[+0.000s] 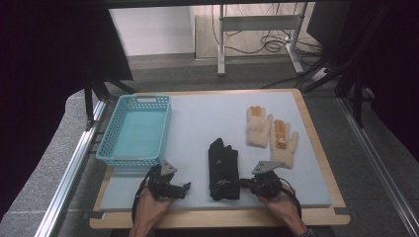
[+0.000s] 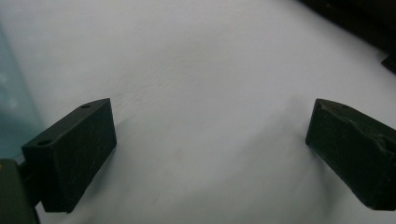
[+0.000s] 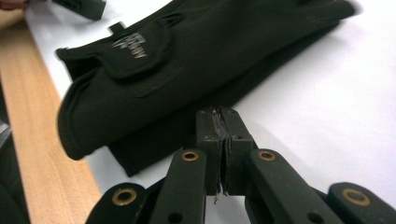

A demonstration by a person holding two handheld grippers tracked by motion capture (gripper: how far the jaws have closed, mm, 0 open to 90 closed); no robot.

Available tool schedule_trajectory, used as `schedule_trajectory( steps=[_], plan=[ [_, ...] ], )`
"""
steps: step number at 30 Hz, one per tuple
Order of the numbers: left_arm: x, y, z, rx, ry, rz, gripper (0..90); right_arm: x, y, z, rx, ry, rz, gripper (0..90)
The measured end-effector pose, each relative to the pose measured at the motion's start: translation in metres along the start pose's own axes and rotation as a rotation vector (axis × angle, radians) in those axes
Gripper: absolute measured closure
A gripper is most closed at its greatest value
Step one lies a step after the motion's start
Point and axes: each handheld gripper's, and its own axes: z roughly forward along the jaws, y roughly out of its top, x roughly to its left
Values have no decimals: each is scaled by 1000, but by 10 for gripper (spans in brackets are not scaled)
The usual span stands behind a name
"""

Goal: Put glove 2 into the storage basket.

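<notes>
Black gloves (image 3: 196, 60), fingertips cut off

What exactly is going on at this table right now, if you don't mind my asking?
A person holds a gripper in each hand at a table. The right gripper has its jaws shut with nothing between them, right beside the black gloves lying on the mat. The left gripper rests open over bare mat near the blue basket. A pair of tan gloves lies farther back.

Bright even overhead light on the table (image 1: 316, 163), dark surroundings, soft shadows, blurred close-ups.
</notes>
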Motion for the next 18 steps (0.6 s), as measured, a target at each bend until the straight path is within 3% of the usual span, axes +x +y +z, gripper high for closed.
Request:
schedule_trajectory(
  steps=[4,7,18],
  plan=[
    [5,-6,-6,-1,2,22,9,7,5,12,4,24,-4,864],
    [9,-8,-7,-3,-10,12,10,13,10,20,6,31,-17,862],
    [20,-12,-8,-15,-40,19,12,32,41,59,3,22,-67,826]
  ],
)
